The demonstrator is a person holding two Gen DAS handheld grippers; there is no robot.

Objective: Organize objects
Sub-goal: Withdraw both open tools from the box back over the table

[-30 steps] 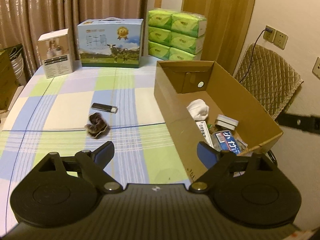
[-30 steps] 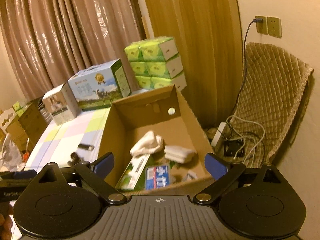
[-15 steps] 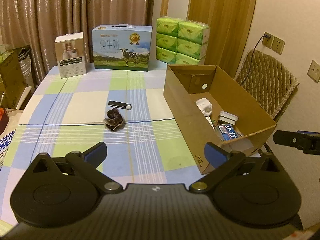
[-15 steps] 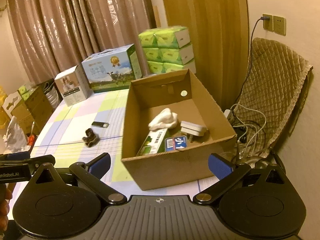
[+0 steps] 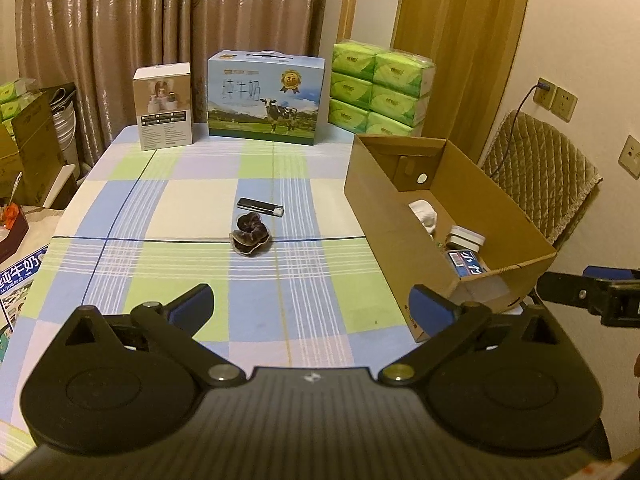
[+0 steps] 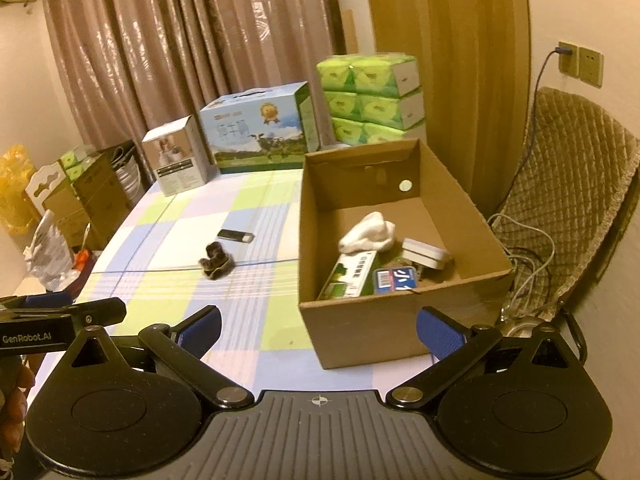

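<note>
A dark brown scrunchie (image 5: 251, 234) (image 6: 215, 261) and a black stick with a white end (image 5: 260, 206) (image 6: 235, 235) lie mid-table on the checked cloth. To their right stands an open cardboard box (image 5: 516, 216) (image 6: 360, 328) holding a white cloth (image 6: 368, 233), a green carton (image 6: 350, 276), a blue packet (image 6: 396, 279) and a white flat case (image 6: 426, 253). My left gripper (image 5: 310, 306) hangs open and empty over the near table. My right gripper (image 6: 318, 330) is open and empty in front of the box's near wall.
At the table's (image 5: 132, 216) far edge stand a small white box (image 5: 165, 106), a blue milk carton case (image 5: 264, 98) and stacked green tissue packs (image 5: 378, 88). A quilted chair (image 6: 576, 184) with cables stands right of the box. Cartons and bags crowd the floor at left.
Both grippers have pulled back from the box and table, so more of the scene shows. Their jaws have spread a little wider. Nothing on the table has moved.
</note>
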